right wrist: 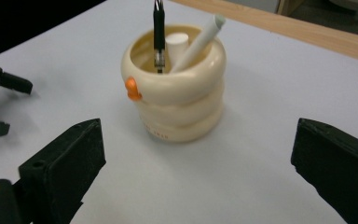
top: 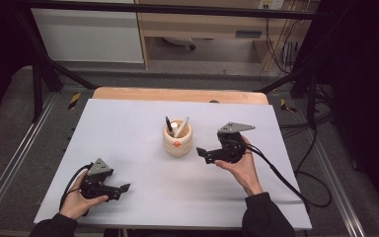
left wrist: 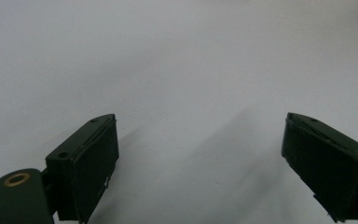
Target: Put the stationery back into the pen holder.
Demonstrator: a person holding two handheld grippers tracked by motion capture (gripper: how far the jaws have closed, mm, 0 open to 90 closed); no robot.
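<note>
Cream holder (top: 177,140) stands upright mid-surface, nearer the far edge, containing a black pen (top: 169,126) and a white pen (top: 182,126). My right tongs (top: 202,154) sit just beside it, spread wide, empty. My left tongs (top: 124,190), near the near-left corner, likewise spread, empty.

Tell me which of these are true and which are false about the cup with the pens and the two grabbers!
1. The cream cup stands upright on the table. True.
2. The right gripper squeezes the cup. False: its jaws stand open, apart from it.
3. A black pen and a white pen stick out of the cup. True.
4. The left gripper holds a pen. False: its open jaws are empty.
5. The cup has an orange bump. True.
</note>
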